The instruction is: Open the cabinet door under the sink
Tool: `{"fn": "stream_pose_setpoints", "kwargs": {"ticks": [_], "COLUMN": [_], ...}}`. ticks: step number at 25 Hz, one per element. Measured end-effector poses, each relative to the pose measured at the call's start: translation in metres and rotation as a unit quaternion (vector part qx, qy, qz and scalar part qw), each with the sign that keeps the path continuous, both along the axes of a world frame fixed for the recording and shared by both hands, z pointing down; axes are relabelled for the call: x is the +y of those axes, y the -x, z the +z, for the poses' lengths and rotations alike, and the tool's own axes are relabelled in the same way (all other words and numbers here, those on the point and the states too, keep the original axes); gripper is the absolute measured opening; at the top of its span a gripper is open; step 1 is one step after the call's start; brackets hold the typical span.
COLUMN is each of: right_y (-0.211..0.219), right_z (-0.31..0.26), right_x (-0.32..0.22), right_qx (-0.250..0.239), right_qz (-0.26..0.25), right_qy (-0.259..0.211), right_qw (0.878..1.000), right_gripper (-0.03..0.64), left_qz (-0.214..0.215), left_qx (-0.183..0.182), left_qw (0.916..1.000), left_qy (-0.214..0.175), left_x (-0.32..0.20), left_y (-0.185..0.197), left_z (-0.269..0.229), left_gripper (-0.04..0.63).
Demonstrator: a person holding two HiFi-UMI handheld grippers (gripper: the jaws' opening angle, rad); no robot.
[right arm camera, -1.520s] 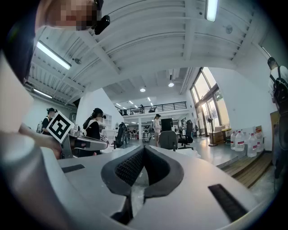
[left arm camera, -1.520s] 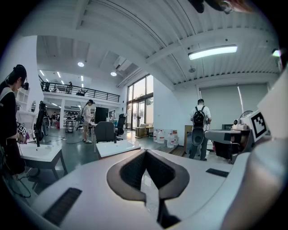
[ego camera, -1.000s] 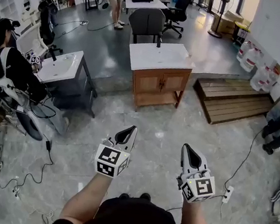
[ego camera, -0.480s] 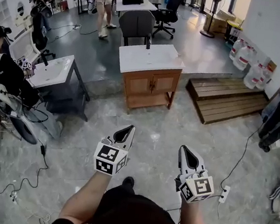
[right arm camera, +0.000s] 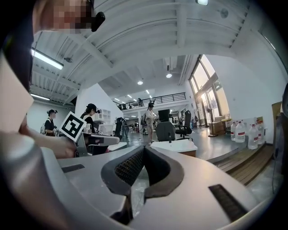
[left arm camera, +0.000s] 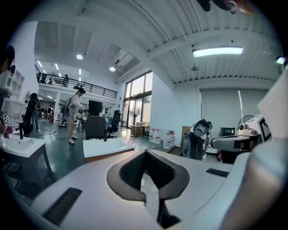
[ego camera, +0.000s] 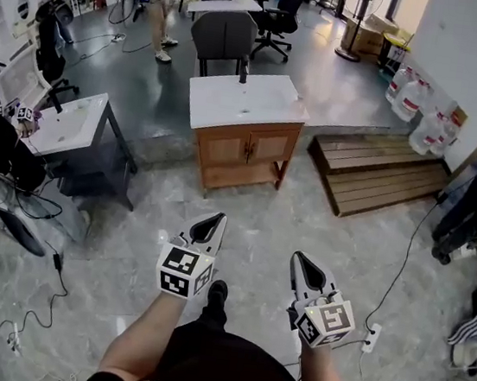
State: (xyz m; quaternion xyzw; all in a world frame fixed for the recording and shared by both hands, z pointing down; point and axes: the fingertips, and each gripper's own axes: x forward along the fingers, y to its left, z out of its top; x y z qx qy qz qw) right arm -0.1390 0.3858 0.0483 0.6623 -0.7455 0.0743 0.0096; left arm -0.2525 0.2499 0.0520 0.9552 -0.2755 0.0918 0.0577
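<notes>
A wooden sink cabinet [ego camera: 242, 151] with a white basin top [ego camera: 246, 100] and a black tap stands across the floor ahead of me; its two doors [ego camera: 248, 147] are closed. The basin top [left arm camera: 107, 146] also shows far off in the left gripper view, and the basin top [right arm camera: 174, 145] in the right gripper view. My left gripper [ego camera: 215, 220] is shut and empty, held well short of the cabinet. My right gripper [ego camera: 296, 260] is shut and empty too, beside it at about the same distance.
A second white sink [ego camera: 66, 123] on a dark stand is at the left. A wooden pallet [ego camera: 379, 171] lies right of the cabinet, with water jugs [ego camera: 420, 103] behind. A grey chair [ego camera: 223, 37] is behind the cabinet. Cables and a power strip [ego camera: 368, 337] lie on the floor. People stand at the back and left.
I have walked toward the cabinet: it sits lower and larger in the head view. Both grippers stay shut and travel forward with me.
</notes>
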Motion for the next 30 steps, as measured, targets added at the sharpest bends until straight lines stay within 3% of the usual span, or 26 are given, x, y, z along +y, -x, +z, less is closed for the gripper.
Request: {"fn": "stream_pose_setpoints", "kwargs": {"ticks": [10,18,30], "right_y": [-0.053,-0.070,-0.105], "right_z": [0.025,0.026,0.047], "right_x": [-0.135,-0.223,-0.273], "right_qx": [-0.018,-0.012,-0.045], "right_qz": [0.021,0.020,0.021], "right_qy": [0.041,0.051,0.063], "right_qw": [0.999,0.998,0.997], "right_gripper": [0.014,0.014,0.014], "left_qz": [0.043,0.059,0.063], "left_qx": [-0.023,-0.025,-0.046], "left_qw": [0.9984,0.9973,0.9958], "left_qy": [0.029,0.035,0.046], "left_x": [-0.130,-0.216,-0.265], "left_y": [-0.069,-0.097,-0.133], "left_z": [0.036,0.040,0.056], "left_gripper": [0.011,0.011,0.011]}}
